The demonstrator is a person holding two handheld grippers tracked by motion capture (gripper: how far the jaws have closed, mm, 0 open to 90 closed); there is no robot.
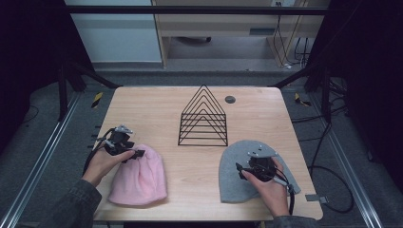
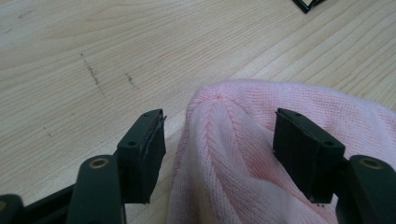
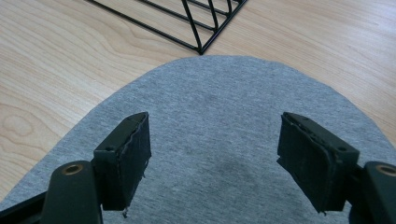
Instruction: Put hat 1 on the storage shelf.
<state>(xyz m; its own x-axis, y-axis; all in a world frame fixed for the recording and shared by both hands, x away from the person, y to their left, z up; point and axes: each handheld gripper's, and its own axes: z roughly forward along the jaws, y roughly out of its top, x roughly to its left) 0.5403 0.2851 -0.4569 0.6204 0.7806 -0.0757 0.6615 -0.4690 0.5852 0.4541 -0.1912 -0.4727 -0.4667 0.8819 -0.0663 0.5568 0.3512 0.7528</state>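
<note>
Broadly, a light wooden table (image 1: 199, 175) fills the middle of the high view, with a black wire rack (image 1: 203, 117) of triangular frames standing near its centre. At the near right lies a grey hat (image 1: 237, 178), flat on the wood, and at the near left a pink knitted hat (image 1: 142, 178), both well apart from each other. The right gripper (image 3: 215, 154) hangs over the grey hat with its jaws spread wide, nothing pinched between them. The left gripper (image 2: 219, 154) straddles the bunched crown of the pink hat, jaws spread, the pads not pressing the knit.
</note>
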